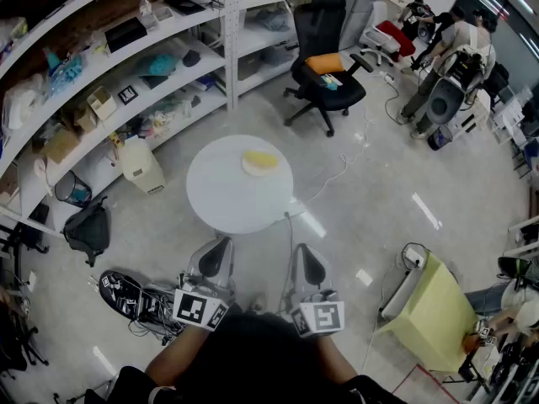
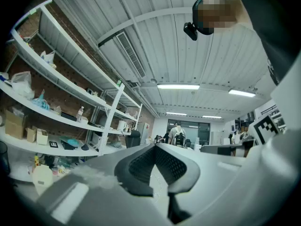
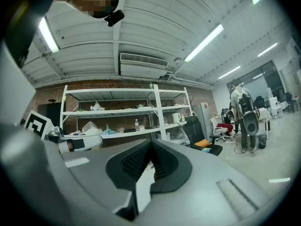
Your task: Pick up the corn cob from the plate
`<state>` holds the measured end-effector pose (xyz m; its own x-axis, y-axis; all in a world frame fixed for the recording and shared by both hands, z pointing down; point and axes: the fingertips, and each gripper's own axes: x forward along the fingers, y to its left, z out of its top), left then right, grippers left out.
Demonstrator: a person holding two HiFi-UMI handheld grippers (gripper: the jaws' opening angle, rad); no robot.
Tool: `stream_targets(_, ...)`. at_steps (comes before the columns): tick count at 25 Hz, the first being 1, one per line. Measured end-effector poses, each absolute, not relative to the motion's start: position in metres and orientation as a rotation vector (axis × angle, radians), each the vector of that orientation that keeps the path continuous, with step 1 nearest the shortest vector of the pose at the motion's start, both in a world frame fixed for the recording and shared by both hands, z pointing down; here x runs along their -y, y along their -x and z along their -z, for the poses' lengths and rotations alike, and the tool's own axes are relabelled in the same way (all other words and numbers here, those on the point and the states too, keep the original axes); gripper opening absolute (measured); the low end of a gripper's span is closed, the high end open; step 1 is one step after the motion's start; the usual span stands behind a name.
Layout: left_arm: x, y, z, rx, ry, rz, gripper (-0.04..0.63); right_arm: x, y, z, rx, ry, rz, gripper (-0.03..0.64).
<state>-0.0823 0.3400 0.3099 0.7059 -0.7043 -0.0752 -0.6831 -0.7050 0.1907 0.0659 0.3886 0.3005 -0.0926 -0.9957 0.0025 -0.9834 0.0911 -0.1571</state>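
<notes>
We have not started the reach yet. The left claw (image 1: 218, 246) and the right claw (image 1: 302, 249) sit side by side, close to the body and pointing level. Each one is clenched on nothing: in both gripper views the dark pads meet at their tips, with only the room showing beyond them.

The corn cob (image 1: 262, 160) lies on a plate (image 1: 259, 174) well ahead of both claws. It is roughly midway between their two lines, on the far part of a round table (image 1: 219, 199) whose near edge is just ahead of the tips.

To do this well, we would pick one claw, carry it forward over the table and spread its jaws before it gets near the plate. We would set the jaws across the cob's narrow width, at about its middle. We would come down low enough to catch its sides but stop short of the plate, then squeeze gently before lifting.

The cob is a yellow, rounded, long shape, so we expect it to roll if nudged from one side. Its surface is too small to make out here. The plate looks pale, shallow and round, and the tabletop is white and smooth, so the plate may slide. The pads (image 3: 132, 161) are dark and finely ribbed, set in smooth grey plastic, which should help the grip.
</notes>
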Motion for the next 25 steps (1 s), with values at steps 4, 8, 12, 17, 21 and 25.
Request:
stream_targets(4,-0.344,0.082,-0.310,1.130,-2.766,0.212,0.002,-0.394,-0.067,-0.307,-2.264,2.047,0.160,0.008)
stream_targets(8,-0.347,0.082,-0.309,1.133,-2.768,0.215,0.002,-0.397,-0.065,-0.306,-2.250,2.039,0.188,0.008)
stream_targets(12,-0.350,0.082,-0.312,1.135,-2.766,0.204,0.002,-0.400,-0.065,-0.307,-2.249,2.025,0.200,0.008)
stream_targets(17,-0.355,0.077,-0.314,1.144,-2.757,0.198,0.002,-0.406,-0.067,-0.307,-2.270,2.003,0.185,0.008)
stream_targets(21,-0.360,0.071,-0.312,1.165,-2.748,0.186,0.002,-0.411,-0.070,-0.305,-2.301,1.967,0.174,0.009)
stream_targets(25,-0.367,0.068,-0.316,1.202,-2.750,0.167,0.002,-0.414,-0.076,-0.308,-2.293,1.942,0.183,0.008)
